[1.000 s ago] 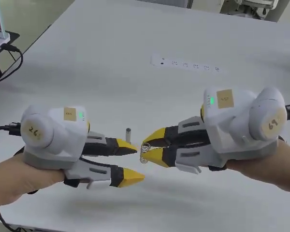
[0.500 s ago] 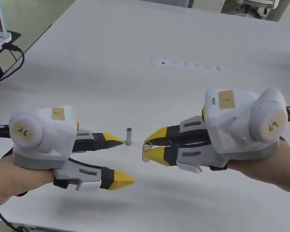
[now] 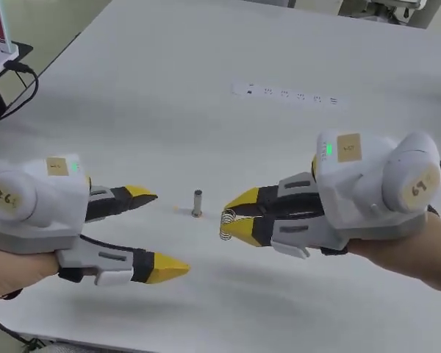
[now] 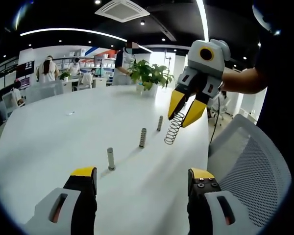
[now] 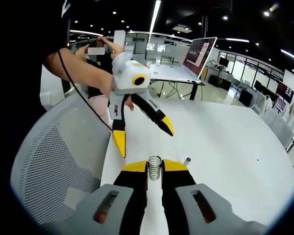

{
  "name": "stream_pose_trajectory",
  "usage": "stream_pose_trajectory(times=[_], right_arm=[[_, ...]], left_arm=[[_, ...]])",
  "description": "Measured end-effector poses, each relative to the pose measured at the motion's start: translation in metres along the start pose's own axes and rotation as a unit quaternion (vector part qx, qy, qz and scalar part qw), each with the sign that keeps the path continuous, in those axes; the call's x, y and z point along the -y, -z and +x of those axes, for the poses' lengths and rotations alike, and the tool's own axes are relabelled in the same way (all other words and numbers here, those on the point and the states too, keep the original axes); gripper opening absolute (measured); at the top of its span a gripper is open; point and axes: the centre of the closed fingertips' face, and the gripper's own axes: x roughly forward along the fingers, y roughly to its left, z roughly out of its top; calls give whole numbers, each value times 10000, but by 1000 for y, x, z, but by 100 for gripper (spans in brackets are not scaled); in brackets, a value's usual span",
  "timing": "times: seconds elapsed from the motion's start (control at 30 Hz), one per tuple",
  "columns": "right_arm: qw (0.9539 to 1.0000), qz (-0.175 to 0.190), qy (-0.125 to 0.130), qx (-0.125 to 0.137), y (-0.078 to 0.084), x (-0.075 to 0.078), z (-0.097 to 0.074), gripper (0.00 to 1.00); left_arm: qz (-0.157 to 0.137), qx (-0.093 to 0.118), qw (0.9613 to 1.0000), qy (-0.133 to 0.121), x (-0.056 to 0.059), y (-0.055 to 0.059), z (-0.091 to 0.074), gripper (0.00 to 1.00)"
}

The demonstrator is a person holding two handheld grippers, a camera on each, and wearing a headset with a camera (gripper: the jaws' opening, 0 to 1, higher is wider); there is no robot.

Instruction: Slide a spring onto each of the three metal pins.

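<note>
Your right gripper (image 3: 232, 215) is clamping the last spring (image 3: 225, 226) beside the bare pin (image 3: 197, 202), left gripper (image 3: 170, 232) gaping apart; next, centring it above that pin.

There are three pins (image 4: 110, 159) and three springs (image 4: 174, 129).

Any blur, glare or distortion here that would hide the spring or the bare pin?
Head view: even light, soft shadows on the table, spring and bare pin sharp. Left gripper view: fisheye curves the table edge, ceiling strips glare. Right gripper view: strong fisheye, spring crisp.
</note>
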Motion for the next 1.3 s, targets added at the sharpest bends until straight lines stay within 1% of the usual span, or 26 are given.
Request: stream_pose_trajectory(times=[0.07,0.2,0.27,0.33,0.43,0.6,0.87,0.93,1.0,1.07,1.17,1.3], right_arm=[[10000,5,7,3,0,0,0,7],[10000,-45,35,-42,3,1,0,7],[10000,-16,56,-28,2,2,0,7],[10000,-9,92,-20,2,4,-1,7],[9999,-5,136,-9,2,6,-1,7],[9998,13,181,4,2,8,-1,7],[9999,55,118,18,1,5,6,7],[9999,113,82,32,1,4,10,7],[9999,115,35,20,2,1,15,7],[9999,138,-41,4,3,-4,20,7],[9999,54,-111,-62,6,-8,27,7],[9998,45,-173,-100,6,-7,37,7]], left_arm=[[-17,25,10000,-54,-2,-1,-1,78],[-89,62,9999,-124,-5,0,-4,82],[-99,99,9998,-153,-6,0,-5,87],[-26,131,9996,-235,-7,1,-6,93],[-106,128,9994,-292,-10,3,-8,98],[-122,105,9993,-326,-12,5,-11,98],[-134,110,9994,-302,-11,4,-14,97],[-128,113,9994,-317,-11,4,-14,97],[-139,142,9992,-338,-12,4,-15,97],[-149,129,9993,-331,-12,5,-16,97],[-160,125,9993,-321,-11,7,-17,97],[-148,85,9994,-308,-10,9,-20,97]])
